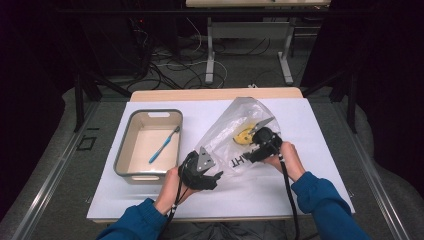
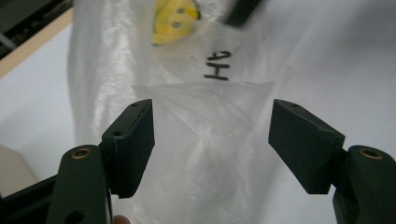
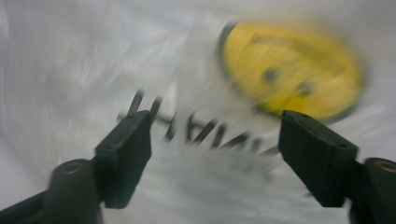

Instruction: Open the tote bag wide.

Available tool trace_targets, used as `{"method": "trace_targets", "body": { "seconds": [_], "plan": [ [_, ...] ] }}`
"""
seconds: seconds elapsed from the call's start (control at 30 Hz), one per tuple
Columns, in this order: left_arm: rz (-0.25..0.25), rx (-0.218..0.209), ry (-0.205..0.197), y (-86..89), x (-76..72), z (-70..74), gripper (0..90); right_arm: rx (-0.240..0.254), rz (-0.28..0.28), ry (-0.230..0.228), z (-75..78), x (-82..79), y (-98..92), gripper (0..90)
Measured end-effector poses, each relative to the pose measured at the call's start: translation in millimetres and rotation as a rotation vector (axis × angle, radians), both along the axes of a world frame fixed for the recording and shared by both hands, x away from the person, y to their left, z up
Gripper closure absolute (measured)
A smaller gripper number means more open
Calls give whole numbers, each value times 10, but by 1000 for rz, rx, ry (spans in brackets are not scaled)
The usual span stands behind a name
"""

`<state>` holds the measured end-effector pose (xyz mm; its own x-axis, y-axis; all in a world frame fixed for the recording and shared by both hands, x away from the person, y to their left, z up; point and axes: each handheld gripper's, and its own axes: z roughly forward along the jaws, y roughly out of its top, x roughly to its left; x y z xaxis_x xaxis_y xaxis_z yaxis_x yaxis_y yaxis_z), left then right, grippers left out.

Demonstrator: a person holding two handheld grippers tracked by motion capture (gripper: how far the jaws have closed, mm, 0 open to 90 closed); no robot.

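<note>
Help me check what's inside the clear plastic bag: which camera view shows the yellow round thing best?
The high view: the yellow round thing sits sharp and in context inside the plastic bag, beside the right gripper. The right gripper view shows it larger but motion-blurred. The left gripper view catches part of it, cut by the top edge.

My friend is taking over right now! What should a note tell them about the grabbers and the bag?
Left gripper: fingers open, at the near end of the clear plastic bag, not pinching it.
Right gripper: fingers open, over the bag beside the black writing; its view is blurred.
Things: the bag lies on the white mat with a round yellow thing inside. A blue toothbrush lies in the grey bin to the left.
Done: the toothbrush is in the bin; neither gripper holds the bag.
Left: probably the yellow thing in the bag needs dealing with; you would have to grip the bag anew.
</note>
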<state>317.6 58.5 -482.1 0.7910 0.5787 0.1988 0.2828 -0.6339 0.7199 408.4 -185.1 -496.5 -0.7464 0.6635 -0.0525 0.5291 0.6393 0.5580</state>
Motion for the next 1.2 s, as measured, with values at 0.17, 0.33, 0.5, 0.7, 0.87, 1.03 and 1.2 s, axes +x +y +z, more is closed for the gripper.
{"method": "trace_targets", "body": {
  "seconds": [0.17, 0.33, 0.5, 0.7, 0.87, 1.03, 1.2],
  "plan": [
    [2, 89, 32, -192, 209, -251, 395, -103, 13, 14, -307, 104, 80, 645],
    [8, 130, 28, -430, 353, -518, 468, -135, 4, -104, -187, 257, 188, 896],
    [75, 138, 52, -574, 538, -634, 382, -95, -42, -173, 48, 332, 185, 899],
    [74, 34, 124, -567, 728, -734, 699, -89, -45, -189, 147, 364, 141, 900],
    [-45, 49, 151, -568, 622, -702, 897, -75, -76, -227, 264, 411, 122, 900],
    [-258, 100, 153, -503, 138, -611, 899, -40, -130, -285, 538, 543, 23, 900],
    [-392, 98, 161, -381, -252, -449, 899, -122, -245, -283, 574, 758, -100, 900]
  ]
}}
